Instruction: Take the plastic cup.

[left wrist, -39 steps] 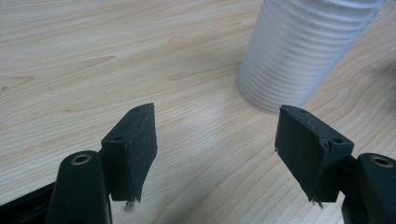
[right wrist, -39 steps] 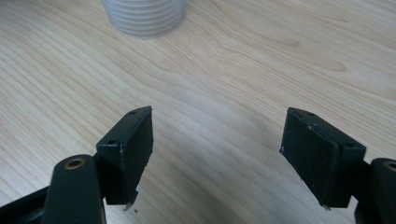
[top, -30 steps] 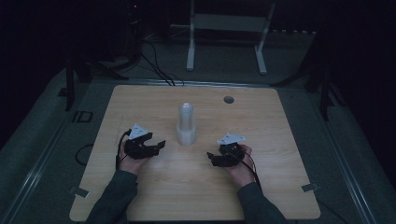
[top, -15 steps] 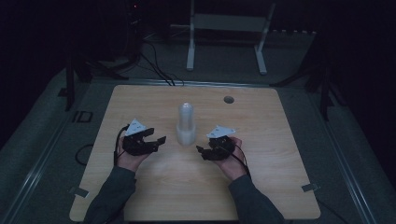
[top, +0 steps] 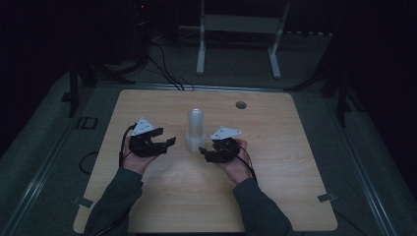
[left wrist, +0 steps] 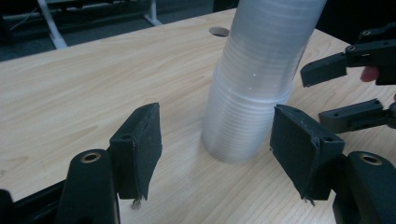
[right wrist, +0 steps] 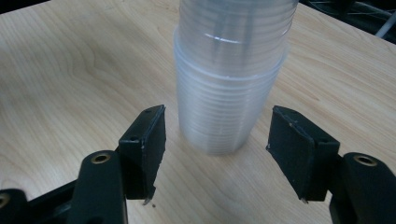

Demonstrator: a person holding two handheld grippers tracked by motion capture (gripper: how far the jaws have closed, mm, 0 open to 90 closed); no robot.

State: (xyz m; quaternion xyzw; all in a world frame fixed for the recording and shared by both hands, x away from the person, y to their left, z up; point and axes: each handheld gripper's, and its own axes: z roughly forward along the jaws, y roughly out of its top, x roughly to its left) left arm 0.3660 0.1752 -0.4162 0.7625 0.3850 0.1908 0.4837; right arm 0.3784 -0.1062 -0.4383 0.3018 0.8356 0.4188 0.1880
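Observation:
A tall stack of clear plastic cups (top: 195,129) stands upside down on the wooden table (top: 147,103), near its middle. My left gripper (top: 169,142) rests open on the stack's left, a short gap away. In the left gripper view the stack (left wrist: 257,88) rises just beyond the open left gripper (left wrist: 224,144), with the other gripper's jaws at the far right. My right gripper (top: 201,151) is open close against the stack's lower right side. The stack (right wrist: 229,79) stands just ahead of the right gripper (right wrist: 217,149) in the right gripper view, nothing between the jaws.
A round cable hole (top: 240,104) is set in the table's far right part. Beyond the table stand a white metal frame (top: 241,29) and cables (top: 162,69) on the dark floor. Bare wood lies in front of both hands.
My right gripper has moved left and slightly forward, from about a hand's width away to right beside the cup stack. The left gripper has barely shifted.

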